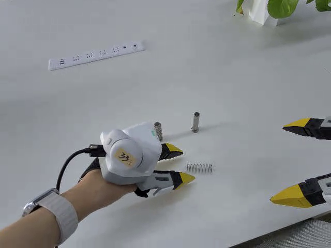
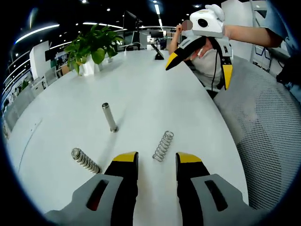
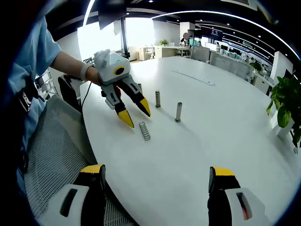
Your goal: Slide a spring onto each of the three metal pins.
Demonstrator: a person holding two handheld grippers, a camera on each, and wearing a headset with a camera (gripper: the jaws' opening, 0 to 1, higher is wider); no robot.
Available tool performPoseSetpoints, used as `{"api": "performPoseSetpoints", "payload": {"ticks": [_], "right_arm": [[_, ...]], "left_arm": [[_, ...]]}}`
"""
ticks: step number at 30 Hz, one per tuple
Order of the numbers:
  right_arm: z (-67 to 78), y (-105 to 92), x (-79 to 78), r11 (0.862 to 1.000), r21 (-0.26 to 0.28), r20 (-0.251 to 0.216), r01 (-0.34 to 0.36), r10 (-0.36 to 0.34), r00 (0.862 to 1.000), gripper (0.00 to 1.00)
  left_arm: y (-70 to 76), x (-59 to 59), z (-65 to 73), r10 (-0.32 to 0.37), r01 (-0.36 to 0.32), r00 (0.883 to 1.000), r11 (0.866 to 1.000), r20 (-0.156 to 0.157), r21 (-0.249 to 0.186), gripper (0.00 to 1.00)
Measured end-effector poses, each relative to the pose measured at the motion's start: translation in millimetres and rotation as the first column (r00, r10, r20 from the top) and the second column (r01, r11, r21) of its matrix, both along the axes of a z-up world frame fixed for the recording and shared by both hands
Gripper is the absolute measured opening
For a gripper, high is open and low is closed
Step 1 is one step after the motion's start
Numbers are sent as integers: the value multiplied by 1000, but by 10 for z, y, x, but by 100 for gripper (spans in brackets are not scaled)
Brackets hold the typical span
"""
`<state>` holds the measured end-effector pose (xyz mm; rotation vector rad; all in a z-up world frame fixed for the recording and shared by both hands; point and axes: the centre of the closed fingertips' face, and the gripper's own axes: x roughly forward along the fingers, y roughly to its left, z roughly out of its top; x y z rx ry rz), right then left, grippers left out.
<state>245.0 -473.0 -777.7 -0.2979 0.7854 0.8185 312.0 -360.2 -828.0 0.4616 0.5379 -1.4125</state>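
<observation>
A bare metal pin (image 1: 195, 122) (image 2: 109, 117) (image 3: 178, 112) stands upright on the white table. To its left a second pin (image 1: 158, 131) (image 2: 85, 160) (image 3: 157, 98) wears a spring. One loose spring (image 1: 199, 167) (image 2: 163, 145) (image 3: 145, 131) lies flat on the table. My left gripper (image 1: 178, 164) (image 2: 156, 157) (image 3: 136, 114) is open and low over the table, its yellow tips just short of the loose spring. My right gripper (image 1: 282, 163) (image 2: 200, 69) (image 3: 157, 172) is wide open at the table's right side, away from the pins, holding nothing.
A white power strip (image 1: 95, 54) lies at the far left. A potted plant (image 1: 269, 9) (image 2: 91, 47) (image 3: 284, 108) stands at the far right corner. The table edge and a mesh chair (image 1: 310, 235) are close by the right gripper.
</observation>
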Motion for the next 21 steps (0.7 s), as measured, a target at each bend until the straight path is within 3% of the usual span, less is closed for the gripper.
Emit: {"api": "performPoseSetpoints", "payload": {"ticks": [10,13,21], "right_arm": [[1,-11,-64,1000,7,-4,17,-17,1000,90],[-5,-8,-86,1000,8,-6,18,-18,1000,90],[3,-3,-101,1000,14,-6,24,-24,1000,90]], "left_arm": [[-58,-43,-51,-60,60,998,998,1,23,16],[-65,-81,-64,-72,72,997,997,-17,27,8],[-59,-101,-108,-80,81,997,996,-19,50,8]]}}
